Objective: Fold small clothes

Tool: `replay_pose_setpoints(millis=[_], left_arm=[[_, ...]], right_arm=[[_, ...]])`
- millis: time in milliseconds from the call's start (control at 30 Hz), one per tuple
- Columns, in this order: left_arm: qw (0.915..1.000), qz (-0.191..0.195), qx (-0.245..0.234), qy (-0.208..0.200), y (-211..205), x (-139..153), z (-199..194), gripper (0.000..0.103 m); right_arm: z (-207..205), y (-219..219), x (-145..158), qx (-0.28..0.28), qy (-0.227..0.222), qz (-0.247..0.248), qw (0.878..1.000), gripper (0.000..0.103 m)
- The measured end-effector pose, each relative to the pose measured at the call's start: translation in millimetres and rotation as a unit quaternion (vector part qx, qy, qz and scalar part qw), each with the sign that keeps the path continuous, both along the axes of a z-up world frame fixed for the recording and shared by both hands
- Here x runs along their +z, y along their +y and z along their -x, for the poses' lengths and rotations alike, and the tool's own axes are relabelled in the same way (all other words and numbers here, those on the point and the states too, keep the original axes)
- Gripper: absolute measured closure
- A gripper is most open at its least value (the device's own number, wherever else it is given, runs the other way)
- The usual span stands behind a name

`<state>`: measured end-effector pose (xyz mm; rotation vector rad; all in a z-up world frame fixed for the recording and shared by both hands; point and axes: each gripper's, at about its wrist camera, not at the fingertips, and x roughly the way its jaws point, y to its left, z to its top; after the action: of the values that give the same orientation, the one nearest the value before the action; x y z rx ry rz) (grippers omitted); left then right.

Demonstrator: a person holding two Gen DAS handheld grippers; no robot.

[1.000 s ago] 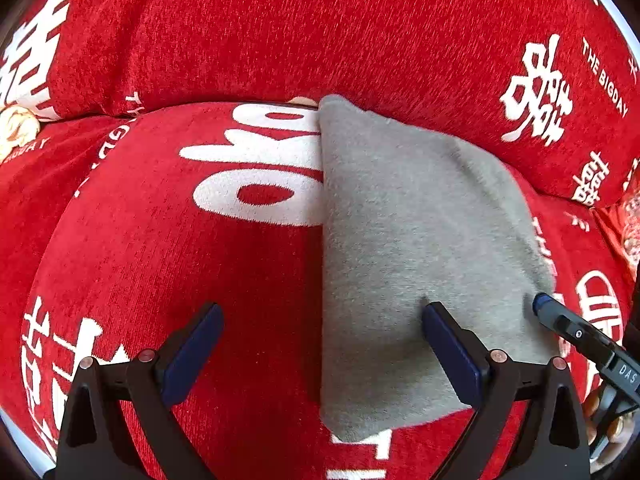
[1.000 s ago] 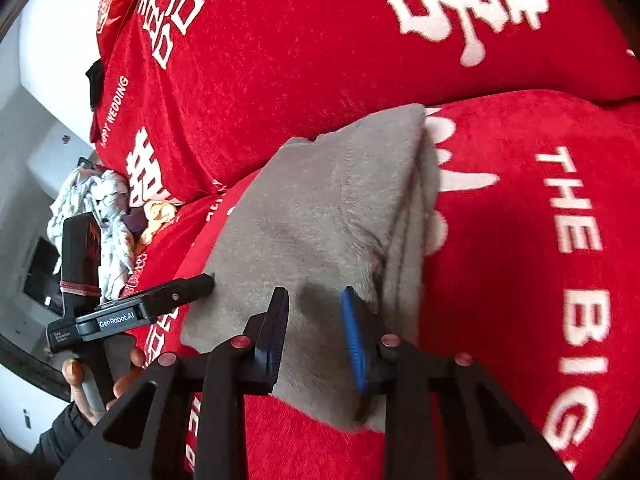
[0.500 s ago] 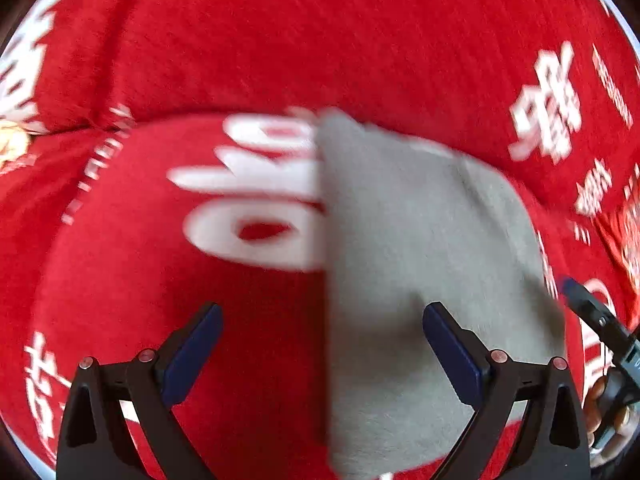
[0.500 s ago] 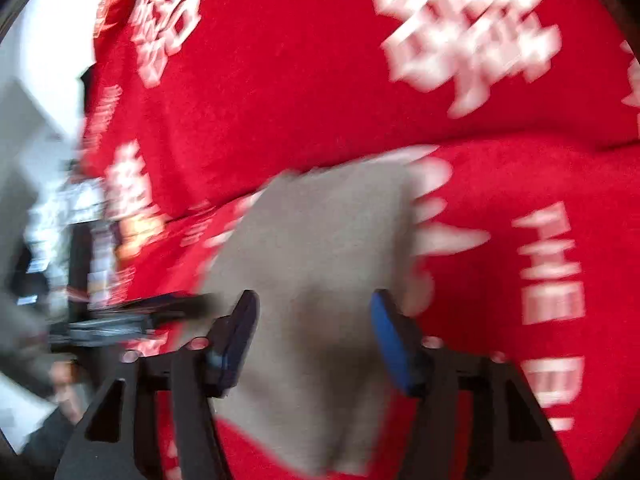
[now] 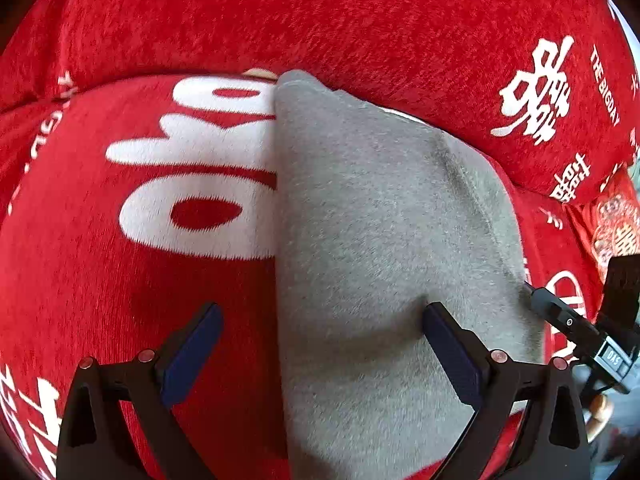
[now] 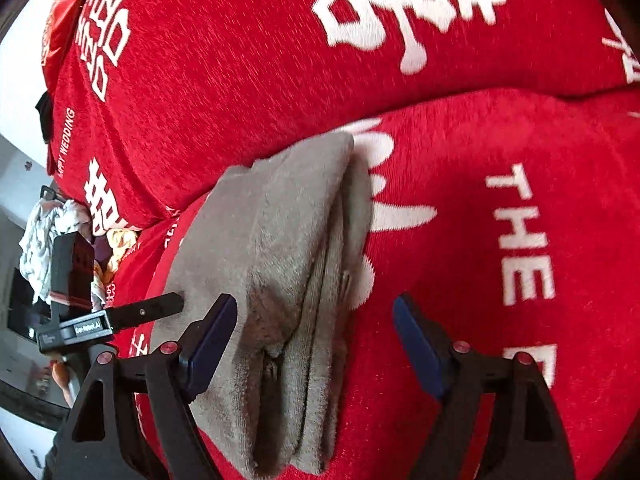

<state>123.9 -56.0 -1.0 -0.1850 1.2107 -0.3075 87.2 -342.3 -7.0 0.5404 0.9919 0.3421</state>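
On the red cushion the grey cloth lies folded in layers, apparently finished. Left gripper spread wide; right gripper, at 6 o'clock, just opened, gripping nothing.

Setting: a home, most likely a living room. Sofa under a red plush cover printed with white wedding characters and "HAPPY WEDDING". At 9 o'clock in the right wrist view: crumpled laundry piled against a white wall.
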Motion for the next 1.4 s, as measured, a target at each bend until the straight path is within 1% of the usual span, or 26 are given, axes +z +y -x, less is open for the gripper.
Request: replay_pose_setpoints(millis=[33,100,167,333,400,467,500,533,567,633,667,733,800,933,1233,1400], left_arm=[[0.9999,-0.01,-0.005,-0.008,-4.4,-0.8,-0.7,0.003],[0.9998,-0.013,-0.009,-0.011,-8.4,-4.1,-2.9,0.003],[0.9999,-0.007,-0.011,-0.007,-11.5,-8.7,-6.5,0.003],[0.9997,0.013,-0.016,-0.011,-14.5,-17.2,-10.7,0.003],[0.9996,0.014,-0.018,-0.016,-14.6,-17.1,-11.9,0.003],[0.9993,0.006,-0.026,-0.027,-18.5,-16.9,-12.0,0.003],[0.9989,0.002,-0.032,-0.035,-21.0,-16.0,-11.4,0.007],[0.998,0.009,-0.047,-0.042,-24.4,-14.1,-10.1,0.022],[0.9976,0.005,-0.05,-0.047,-26.7,-12.3,-9.7,0.022],[0.9967,-0.008,-0.054,-0.06,-31.1,-8.3,-8.0,0.035],[0.9956,-0.015,-0.059,-0.07,-33.5,-5.1,-6.3,0.039],[0.9937,-0.03,-0.067,-0.084,-37.4,1.1,-3.4,0.053],[0.9919,-0.045,-0.073,-0.094,-41.4,6.8,-0.6,0.058],[0.9894,-0.062,-0.076,-0.107,-42.5,12.5,6.7,0.061],[0.9873,-0.069,-0.08,-0.119,-36.2,31.3,32.9,0.062],[0.9856,-0.074,-0.08,-0.129,-31.4,43.6,55.2,0.062]], right_arm=[[-2.9,3.4,-2.5,0.003,0.005,0.0,1.0,0.02],[-8.6,9.2,-8.7,0.01,0.014,0.007,1.0,0.02],[-15.4,17.3,-16.0,0.011,0.022,0.019,1.0,0.02],[-26.0,37.4,-15.9,0.02,0.008,0.033,0.999,0.019],[-27.7,50.8,-14.6,0.036,0.002,0.063,0.997,0.019],[-28.0,61.2,-12.9,0.048,-0.003,0.088,0.995,0.021],[-28.3,63.4,-11.9,0.051,-0.005,0.092,0.994,0.025],[-28.3,63.6,-10.8,0.052,-0.006,0.09,0.995,0.035],[-28.0,62.5,-9.6,0.051,-0.006,0.087,0.995,0.04],[-26.1,60.2,-6.1,0.048,-0.012,0.084,0.995,0.059],[-25.2,61.0,-3.9,0.048,-0.016,0.087,0.995,0.061],[-22.2,67.4,2.1,0.05,-0.024,0.111,0.992,0.065],[-19.0,74.9,7.6,0.05,-0.033,0.137,0.989,0.066],[-10.3,84.7,20.3,0.047,-0.053,0.167,0.983,0.068],[15.6,91.7,38.0,0.049,-0.067,0.173,0.981,0.068],[36.0,97.4,49.7,0.047,-0.075,0.171,0.981,0.068]])
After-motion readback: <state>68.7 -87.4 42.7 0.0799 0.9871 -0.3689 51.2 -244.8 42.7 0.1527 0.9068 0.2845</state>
